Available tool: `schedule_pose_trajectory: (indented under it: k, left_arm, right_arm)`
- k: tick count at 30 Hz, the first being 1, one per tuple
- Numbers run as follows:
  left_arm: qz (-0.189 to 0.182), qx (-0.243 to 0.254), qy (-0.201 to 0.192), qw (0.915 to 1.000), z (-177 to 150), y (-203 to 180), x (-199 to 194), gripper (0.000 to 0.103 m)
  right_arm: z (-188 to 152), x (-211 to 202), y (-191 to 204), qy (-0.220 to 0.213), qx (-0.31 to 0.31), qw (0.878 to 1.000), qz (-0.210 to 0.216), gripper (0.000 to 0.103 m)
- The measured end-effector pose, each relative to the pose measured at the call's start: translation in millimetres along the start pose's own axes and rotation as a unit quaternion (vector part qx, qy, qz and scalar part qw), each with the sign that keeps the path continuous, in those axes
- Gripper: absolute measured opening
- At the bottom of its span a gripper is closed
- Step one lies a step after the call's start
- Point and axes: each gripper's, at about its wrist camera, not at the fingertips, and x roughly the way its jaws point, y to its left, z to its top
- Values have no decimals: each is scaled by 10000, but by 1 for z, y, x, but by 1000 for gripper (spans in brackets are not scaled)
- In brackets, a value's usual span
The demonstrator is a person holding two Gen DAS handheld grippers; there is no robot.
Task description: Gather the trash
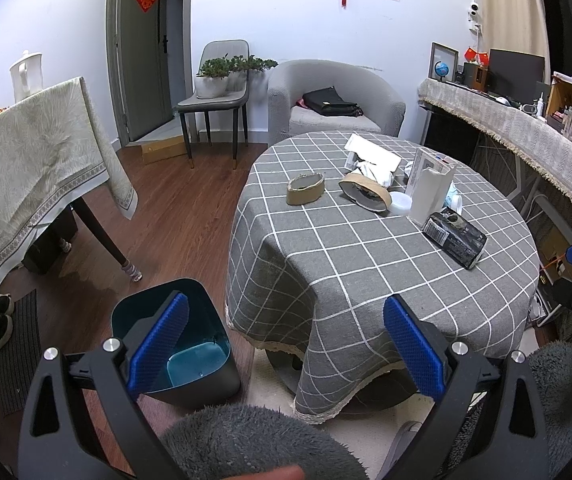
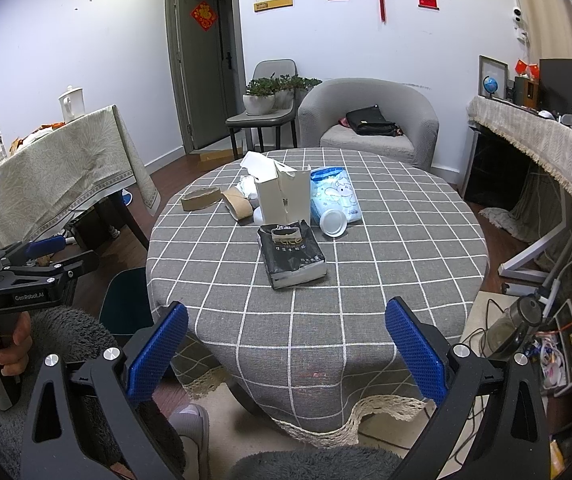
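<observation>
I am looking over the round table (image 2: 386, 264) under its grey checked cloth, which is filling the space ahead of both grippers. Below and to the left of my left gripper (image 1: 286, 344), the dark bin (image 1: 154, 312) is standing on the wood floor beside the table, partly behind that gripper's left pad; its inside is showing blue at the bottom. The left gripper is hanging with its blue pads wide apart and nothing between them, over the table's near edge. My right gripper (image 2: 286, 344) is doing the same, pads spread and gripping nothing, aimed at the middle of the table. Straight ahead of the right gripper, closest of the trash, the black packet (image 2: 292, 254) is lying flat on the cloth. Just beyond it the torn white box (image 2: 284, 202) is standing upright, and to its right the pale blue printed pack (image 2: 338, 190) is lying with a round white lid (image 2: 333, 223) leaning at its near end. Left of the box, the two brown cardboard rings (image 2: 238, 202) and (image 2: 200, 199) are resting near each other, with crumpled white paper (image 2: 248, 188) behind them. In the left wrist view the same heap is sitting ahead and to the right of the gripper, well apart from the bin.
</observation>
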Motion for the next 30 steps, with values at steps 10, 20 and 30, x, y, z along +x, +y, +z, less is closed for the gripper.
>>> schedule_pose_trajectory:
  k: [10, 20, 30]
  left_arm:
    - [-265, 238, -287, 9990, 23, -2, -19, 99]
    - [-595, 407, -321, 9969, 46, 9, -6, 85]
    - [-1276, 830, -89, 9883, 76, 2, 44, 68]
  right_arm:
    - [7, -6, 6, -166, -191, 9997, 63, 100]
    - [14, 26, 9, 42, -368, 9990, 239, 99]
    - [16, 77, -16, 348, -278, 9986, 282, 97]
